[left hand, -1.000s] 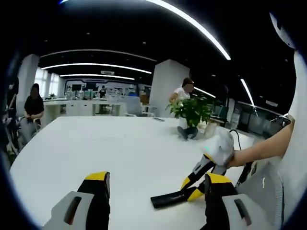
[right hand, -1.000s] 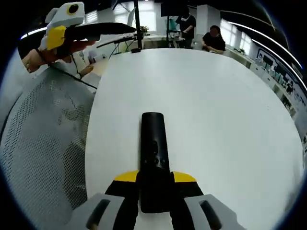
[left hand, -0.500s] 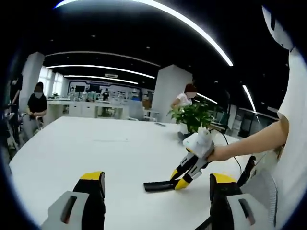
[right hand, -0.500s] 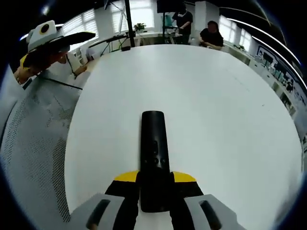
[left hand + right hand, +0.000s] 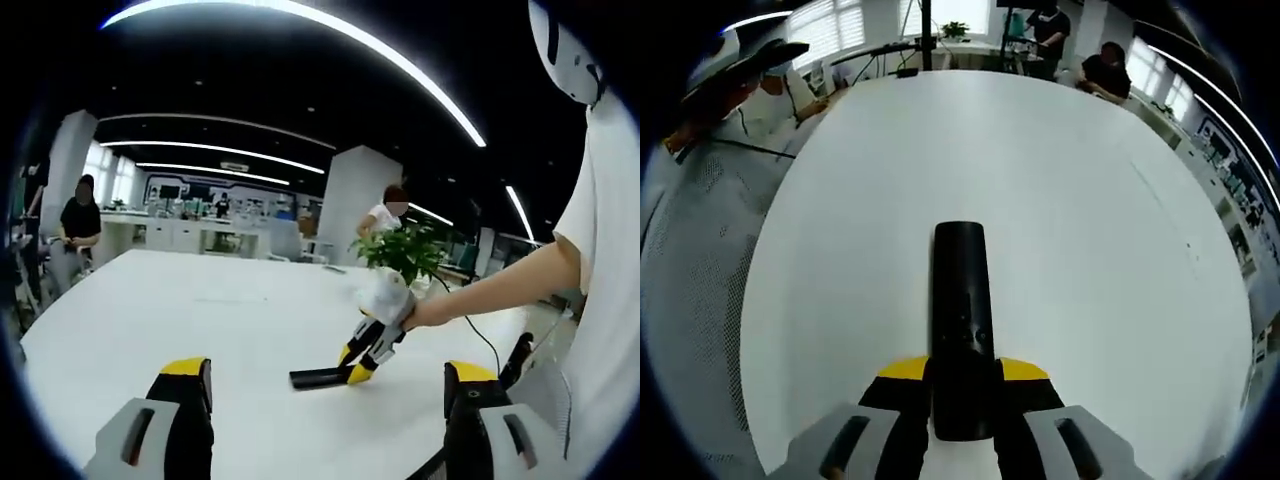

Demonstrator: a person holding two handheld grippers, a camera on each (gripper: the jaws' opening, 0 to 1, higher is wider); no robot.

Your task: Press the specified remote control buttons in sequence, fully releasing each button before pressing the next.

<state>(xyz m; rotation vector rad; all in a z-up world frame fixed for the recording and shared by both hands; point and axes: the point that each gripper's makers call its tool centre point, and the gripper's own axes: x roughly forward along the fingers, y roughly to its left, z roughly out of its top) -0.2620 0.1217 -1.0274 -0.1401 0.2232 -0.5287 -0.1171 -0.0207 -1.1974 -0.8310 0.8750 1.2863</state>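
Long slim black remote (image 5: 961,310)

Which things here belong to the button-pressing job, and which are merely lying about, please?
Job: remote control, clamped in the right claw; left claw, open; white table.
Lying about: potted plant; mesh chair.
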